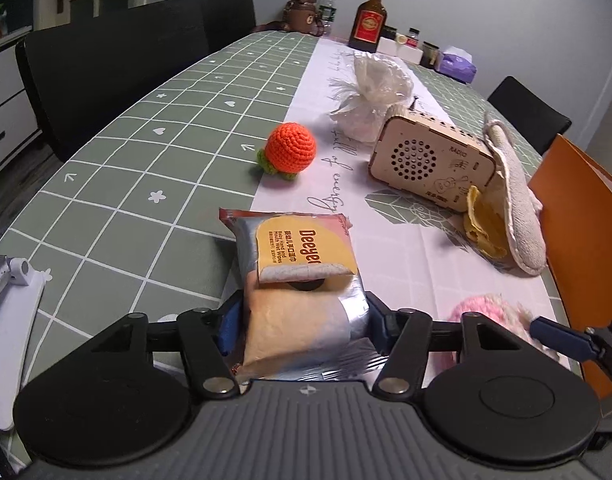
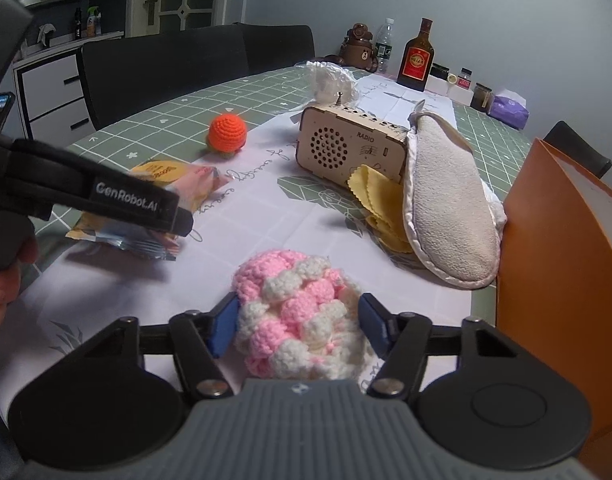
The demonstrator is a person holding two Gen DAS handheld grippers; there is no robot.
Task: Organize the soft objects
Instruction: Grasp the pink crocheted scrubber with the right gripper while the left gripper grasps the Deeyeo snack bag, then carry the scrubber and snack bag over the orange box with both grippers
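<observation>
— Presently, which step is being carried out?

— Two soft things are being gripped on the desk [image 2: 265, 208]: the wipes pack [image 1: 301, 280] is being pinched by the left gripper [image 1: 301, 326], the pink crocheted piece [image 2: 301, 316] by the right gripper [image 2: 299, 328], jaws half-closed.

— And next?

— Probably both are being lifted, with a gentle, steady squeeze being needed.

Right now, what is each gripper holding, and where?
Left gripper: silver-and-yellow wet-wipes pack, gripped across its near end. Right gripper: pink-and-white crocheted piece, by its sides.
</observation>
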